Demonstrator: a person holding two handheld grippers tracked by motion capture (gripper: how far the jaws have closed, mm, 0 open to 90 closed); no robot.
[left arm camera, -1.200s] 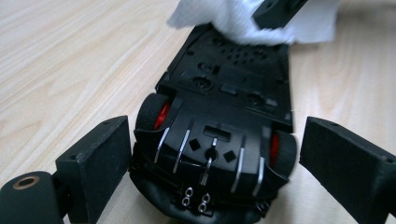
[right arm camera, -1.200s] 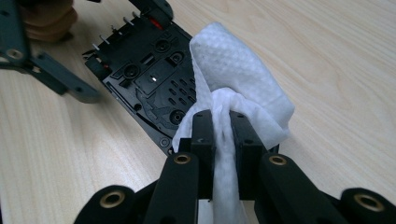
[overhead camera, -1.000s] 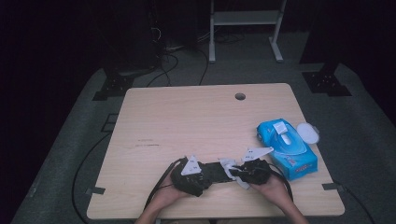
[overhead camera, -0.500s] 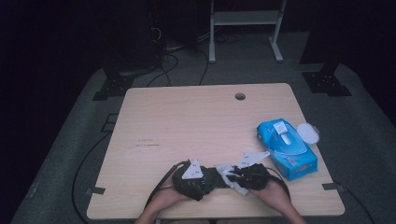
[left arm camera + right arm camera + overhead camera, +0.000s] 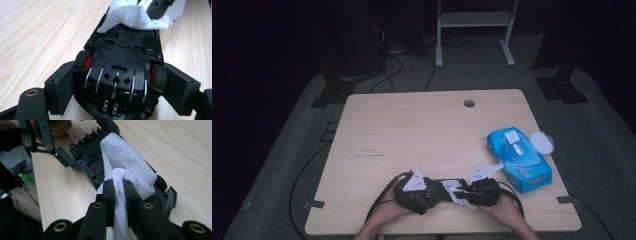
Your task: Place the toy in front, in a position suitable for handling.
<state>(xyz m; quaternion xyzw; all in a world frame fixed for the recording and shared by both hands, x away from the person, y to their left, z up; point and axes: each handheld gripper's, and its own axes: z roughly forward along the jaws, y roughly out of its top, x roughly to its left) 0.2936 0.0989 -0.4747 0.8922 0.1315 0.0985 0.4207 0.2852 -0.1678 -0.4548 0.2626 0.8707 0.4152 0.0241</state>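
Note:
A black toy car [image 5: 120, 67] with red wheel hubs lies upside down near the table's front edge [image 5: 447, 191]. My left gripper [image 5: 119, 85] is shut on the car, its pads pressing both rear wheels. My right gripper [image 5: 118, 190] is shut on a white wet wipe [image 5: 125, 165], and the wipe lies on the car's underside [image 5: 92, 160]. In the left gripper view the wipe [image 5: 135, 13] covers the far end of the chassis. In the high view the two grippers, left [image 5: 434, 192] and right [image 5: 464, 192], meet over the car.
A blue pack of wet wipes [image 5: 518, 157] with its white lid flipped open lies at the right of the table [image 5: 412, 130]. A cable hole [image 5: 469, 103] sits near the far edge. Cables trail off the front edge by the left hand.
The right gripper with the wipe has shifted slightly toward the front edge along the car. The left gripper and the car have stayed in place.

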